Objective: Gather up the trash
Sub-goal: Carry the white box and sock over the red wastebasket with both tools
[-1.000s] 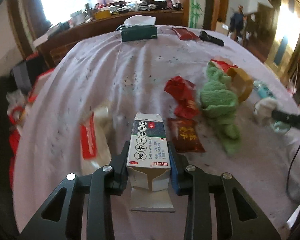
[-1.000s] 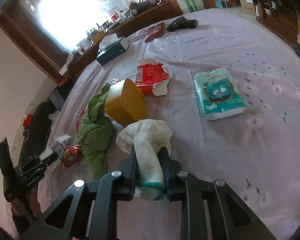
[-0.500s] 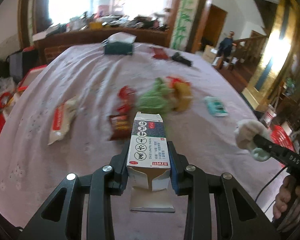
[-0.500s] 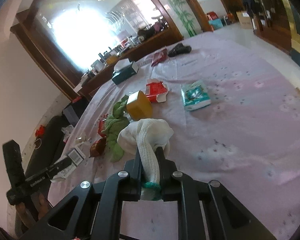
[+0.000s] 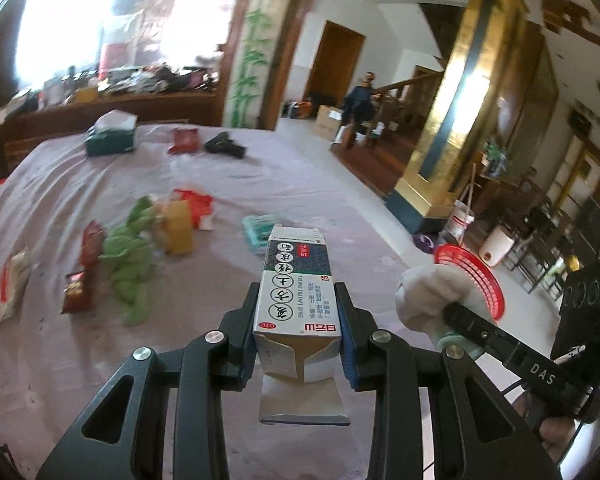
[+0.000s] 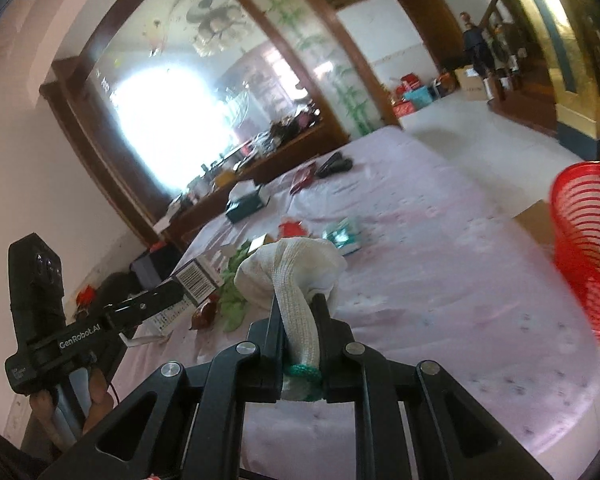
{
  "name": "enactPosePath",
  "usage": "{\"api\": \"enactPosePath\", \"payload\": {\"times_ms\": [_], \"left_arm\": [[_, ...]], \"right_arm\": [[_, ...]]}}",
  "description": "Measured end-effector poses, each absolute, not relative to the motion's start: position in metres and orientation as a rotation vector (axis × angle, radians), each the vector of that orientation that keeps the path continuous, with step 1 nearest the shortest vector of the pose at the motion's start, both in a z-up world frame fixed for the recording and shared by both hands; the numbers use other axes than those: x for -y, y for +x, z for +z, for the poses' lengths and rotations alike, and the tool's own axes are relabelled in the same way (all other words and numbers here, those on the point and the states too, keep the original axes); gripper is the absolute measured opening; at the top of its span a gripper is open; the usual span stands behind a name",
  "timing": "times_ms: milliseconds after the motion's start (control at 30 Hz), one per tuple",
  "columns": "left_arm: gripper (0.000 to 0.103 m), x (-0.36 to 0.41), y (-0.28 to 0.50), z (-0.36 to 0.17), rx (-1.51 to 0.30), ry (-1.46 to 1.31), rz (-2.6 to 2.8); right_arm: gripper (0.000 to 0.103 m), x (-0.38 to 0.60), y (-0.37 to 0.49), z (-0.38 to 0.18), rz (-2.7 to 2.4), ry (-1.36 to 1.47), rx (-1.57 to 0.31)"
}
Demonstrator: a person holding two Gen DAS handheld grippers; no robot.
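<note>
Both tongs loaded, held up over the purple-clothed worktop (image 5: 308, 184).
Left tongs (image 5: 299, 332) pinching a small medicine box (image 5: 296, 292), open flap toward camera. Right tongs (image 6: 300, 344) pinching a white sock (image 6: 296, 276) with green cuff. Red mesh basket (image 6: 588, 248) sits off the worktop's right edge, near the sock. On the worktop, left: green cloth (image 5: 130, 256), yellow box (image 5: 177, 227), red wrappers (image 5: 85, 268); teal tissue pack (image 5: 258, 228) behind the box; tissue box (image 5: 110, 136) far left.
</note>
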State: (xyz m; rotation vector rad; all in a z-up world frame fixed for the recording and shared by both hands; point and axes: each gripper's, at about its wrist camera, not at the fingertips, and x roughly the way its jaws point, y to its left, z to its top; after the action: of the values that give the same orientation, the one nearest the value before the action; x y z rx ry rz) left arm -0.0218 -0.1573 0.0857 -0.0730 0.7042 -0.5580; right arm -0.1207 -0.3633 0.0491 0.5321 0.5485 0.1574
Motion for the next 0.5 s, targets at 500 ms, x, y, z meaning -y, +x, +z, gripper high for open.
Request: {"api": "enactPosePath", "payload": {"times_ms": [500], "left_arm": [[0.032, 0.201, -0.055, 0.108, -0.663, -0.067, -0.694]], "right_arm": [[0.013, 0.394, -0.184, 0.079, 0.021, 0.517, -0.45]]}}
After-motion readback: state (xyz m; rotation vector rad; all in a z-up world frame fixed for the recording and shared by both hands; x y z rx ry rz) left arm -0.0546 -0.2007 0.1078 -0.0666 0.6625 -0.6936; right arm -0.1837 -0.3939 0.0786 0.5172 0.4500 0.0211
